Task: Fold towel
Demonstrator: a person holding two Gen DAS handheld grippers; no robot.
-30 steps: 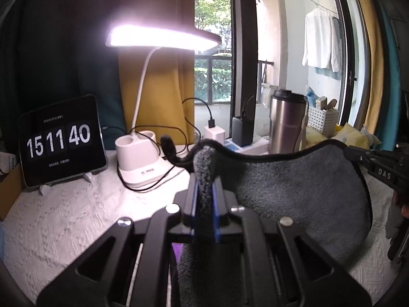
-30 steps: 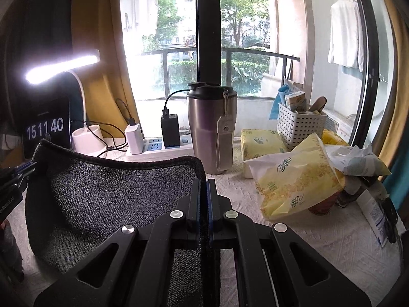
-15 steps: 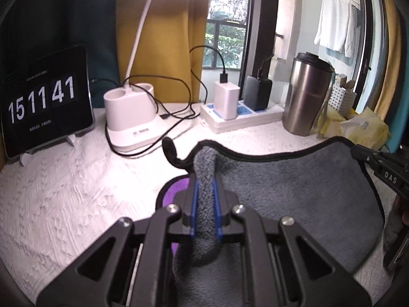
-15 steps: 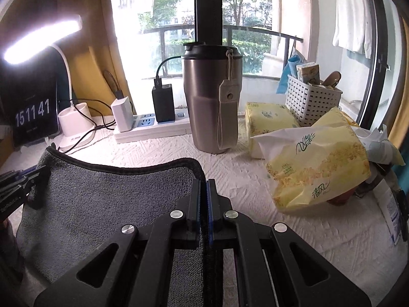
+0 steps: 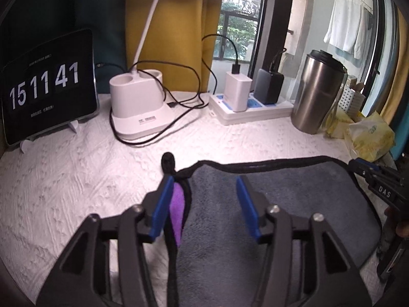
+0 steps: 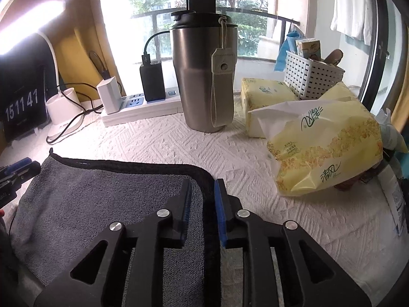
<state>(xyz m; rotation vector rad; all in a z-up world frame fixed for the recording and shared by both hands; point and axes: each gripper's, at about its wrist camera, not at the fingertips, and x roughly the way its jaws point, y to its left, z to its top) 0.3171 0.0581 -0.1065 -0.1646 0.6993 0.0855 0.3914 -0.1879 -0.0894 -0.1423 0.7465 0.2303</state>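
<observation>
The grey towel (image 5: 268, 204) lies folded flat on the white textured surface (image 5: 76, 179), a purple underside (image 5: 177, 204) peeking out at its left edge, while the left gripper (image 5: 204, 199) has its jaws spread wide over that corner holding nothing, and the right gripper (image 6: 202, 204) has its jaws parted a little astride the towel's black-bound right edge, gripping nothing. Behind, a lidded steel tumbler (image 6: 204, 76) stands beside the power strip (image 6: 140, 107), its contents hidden, and a white lattice basket (image 6: 311, 76) holds small cartons and other odds I cannot make out, with yellow tissue packs (image 6: 324, 138) lying in front of it
</observation>
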